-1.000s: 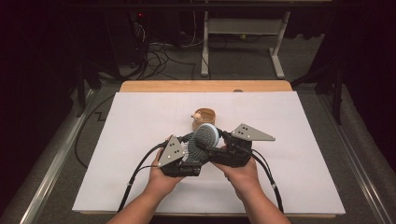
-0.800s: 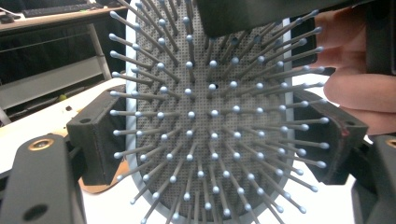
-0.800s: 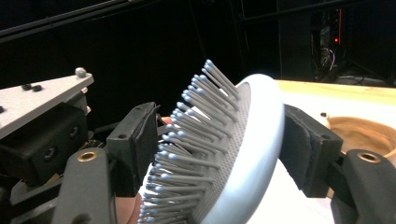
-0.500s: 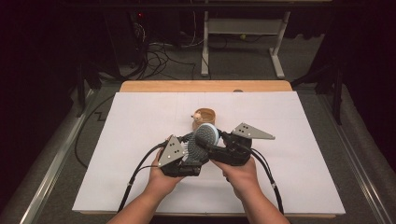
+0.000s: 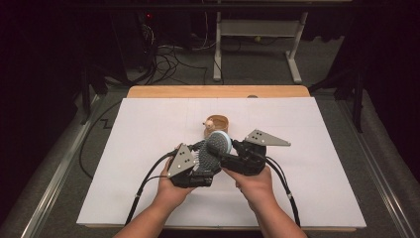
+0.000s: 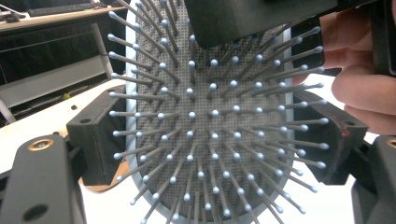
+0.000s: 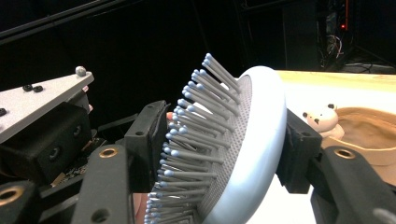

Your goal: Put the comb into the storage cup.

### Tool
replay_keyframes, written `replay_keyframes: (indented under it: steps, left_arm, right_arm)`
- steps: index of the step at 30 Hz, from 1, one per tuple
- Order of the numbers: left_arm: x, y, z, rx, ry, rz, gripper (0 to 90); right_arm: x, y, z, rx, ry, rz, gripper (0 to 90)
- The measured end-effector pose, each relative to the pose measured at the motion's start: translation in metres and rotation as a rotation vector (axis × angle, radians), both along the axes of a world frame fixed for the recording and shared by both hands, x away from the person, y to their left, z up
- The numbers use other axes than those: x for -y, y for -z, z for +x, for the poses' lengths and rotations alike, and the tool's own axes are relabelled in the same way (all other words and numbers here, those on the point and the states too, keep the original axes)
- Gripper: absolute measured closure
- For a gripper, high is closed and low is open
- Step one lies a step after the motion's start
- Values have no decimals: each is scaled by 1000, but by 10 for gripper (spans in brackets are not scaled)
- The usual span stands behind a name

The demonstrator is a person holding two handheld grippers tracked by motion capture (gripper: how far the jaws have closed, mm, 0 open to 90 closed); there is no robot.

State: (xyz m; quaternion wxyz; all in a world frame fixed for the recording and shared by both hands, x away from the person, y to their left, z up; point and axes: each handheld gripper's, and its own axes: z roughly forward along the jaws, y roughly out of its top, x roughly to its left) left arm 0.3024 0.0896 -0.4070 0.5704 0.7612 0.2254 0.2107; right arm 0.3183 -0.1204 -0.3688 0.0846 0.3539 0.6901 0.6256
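Left claw (image 5: 200,166) clamps the paddle hairbrush (image 5: 214,148) by its edges; right claw (image 5: 229,154) – jaws just closing – straddles bristles and back.

Your hairbrush (image 5: 216,148) has a pale blue oval head with a grey perforated cushion and grey bristles tipped in light blue balls. It sits raised off the white table (image 5: 148,129), above its middle near your edge. In the right gripper view its head (image 7: 243,140) stands on edge, tilted, bristles pointing toward the left of that view.
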Motion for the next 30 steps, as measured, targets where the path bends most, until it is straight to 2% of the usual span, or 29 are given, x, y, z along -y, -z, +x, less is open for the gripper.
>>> replay_keyframes:
  steps: [13, 30]
  left_arm:
    - [-1, -4, -2, 16, -16, 1, 200]
    - [-2, -4, -1, 23, -29, 4, 198]
  right_arm:
    - [-2, -7, 0, -22, 18, 19, 535]
    - [-5, -11, 0, -30, 44, 3, 586]
